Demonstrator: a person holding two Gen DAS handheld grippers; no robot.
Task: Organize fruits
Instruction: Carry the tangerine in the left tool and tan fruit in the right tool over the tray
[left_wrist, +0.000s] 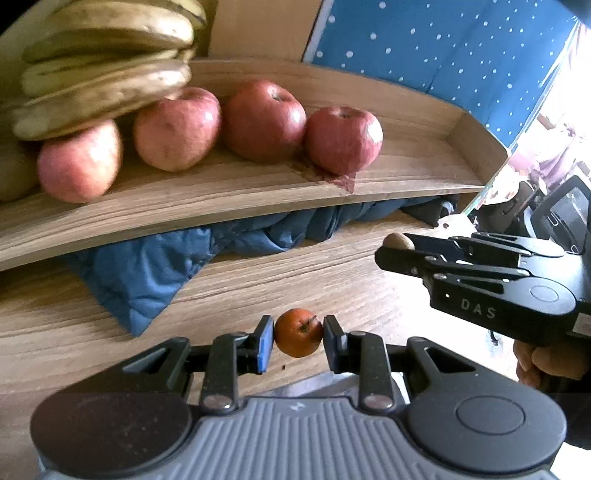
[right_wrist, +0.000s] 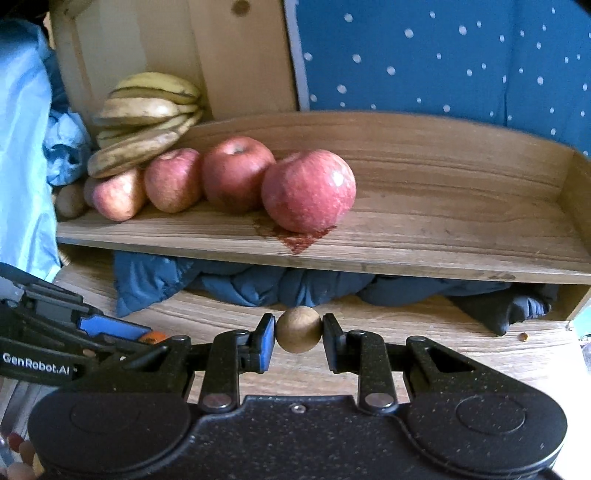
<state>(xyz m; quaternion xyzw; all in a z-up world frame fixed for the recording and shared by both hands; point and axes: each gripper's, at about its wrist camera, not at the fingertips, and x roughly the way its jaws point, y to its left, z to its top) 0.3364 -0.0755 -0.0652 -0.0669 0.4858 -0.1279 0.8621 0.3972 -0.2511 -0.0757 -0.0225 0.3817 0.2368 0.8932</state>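
My left gripper (left_wrist: 298, 334) is shut on a small orange-red fruit (left_wrist: 298, 333) with a stem, held above the lower wooden board. In the right wrist view, my right gripper (right_wrist: 298, 329) is shut on a small round brown fruit (right_wrist: 298, 329). The right gripper (left_wrist: 391, 245) also shows at the right of the left wrist view, the brown fruit (left_wrist: 398, 242) at its tip. On the wooden shelf (right_wrist: 443, 236) lie several red apples (right_wrist: 308, 190) in a row, with a bunch of bananas (right_wrist: 147, 122) stacked at the left end.
A dark blue quilted cloth (right_wrist: 258, 284) is bunched under the shelf. A blue dotted fabric (right_wrist: 443, 55) hangs behind it. The right half of the shelf is bare wood with a raised end wall (right_wrist: 580, 192). A reddish stain (right_wrist: 295, 238) marks the shelf's front edge. A brownish fruit (right_wrist: 70, 201) sits at the shelf's left end.
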